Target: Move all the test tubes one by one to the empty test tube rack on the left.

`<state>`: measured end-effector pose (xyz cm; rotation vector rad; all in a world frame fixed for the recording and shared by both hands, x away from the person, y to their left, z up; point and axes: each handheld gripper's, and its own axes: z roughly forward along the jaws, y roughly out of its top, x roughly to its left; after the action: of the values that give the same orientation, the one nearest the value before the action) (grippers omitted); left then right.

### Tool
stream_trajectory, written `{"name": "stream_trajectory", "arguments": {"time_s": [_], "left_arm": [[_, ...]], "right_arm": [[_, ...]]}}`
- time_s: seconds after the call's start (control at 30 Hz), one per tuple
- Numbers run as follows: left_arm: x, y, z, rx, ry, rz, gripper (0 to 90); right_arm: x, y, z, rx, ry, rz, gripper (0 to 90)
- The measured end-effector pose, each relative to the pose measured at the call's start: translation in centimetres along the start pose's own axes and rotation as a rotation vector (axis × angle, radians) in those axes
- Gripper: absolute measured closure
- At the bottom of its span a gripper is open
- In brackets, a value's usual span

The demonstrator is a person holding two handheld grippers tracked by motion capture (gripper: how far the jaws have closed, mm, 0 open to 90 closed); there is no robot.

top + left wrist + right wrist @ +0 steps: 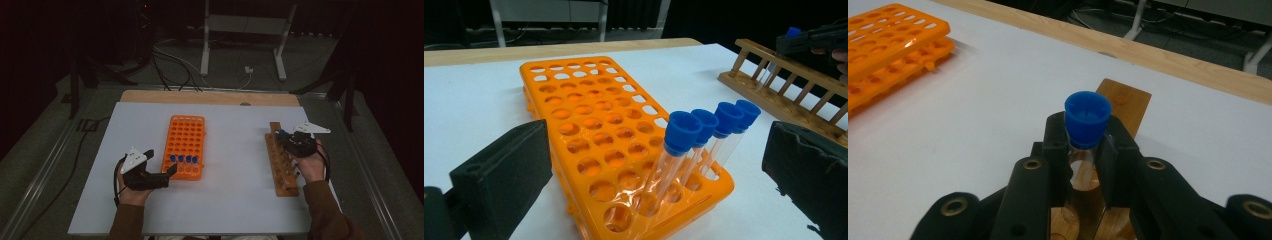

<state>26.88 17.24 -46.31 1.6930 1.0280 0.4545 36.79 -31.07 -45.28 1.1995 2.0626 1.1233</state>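
Right gripper (1087, 150) clamps blue-capped tube (1087, 117) over wooden rack (1123, 102).

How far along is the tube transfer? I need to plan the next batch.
Done: four blue-capped tubes stand in the orange rack. In hand: the right gripper is shut on a fifth tube at the wooden rack. Left: carrying it across. The left gripper waits open by the orange rack.
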Motion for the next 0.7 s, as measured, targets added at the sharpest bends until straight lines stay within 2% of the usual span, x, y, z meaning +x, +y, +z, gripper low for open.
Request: {"name": "stream_trajectory", "arguments": {"time_s": [0.4,0.7], "left_arm": [[-0.2,0.0,0.1,0.000,0.003,0.004,0.6],[-0.4,0.8,0.4,-0.007,0.005,0.031,0.6]], "right_arm": [[0.0,0.7,-1.0,-0.022,0.002,0.018,77.0],[0.0,1.4,-1.8,-0.038,-0.004,0.013,77.0]]}}
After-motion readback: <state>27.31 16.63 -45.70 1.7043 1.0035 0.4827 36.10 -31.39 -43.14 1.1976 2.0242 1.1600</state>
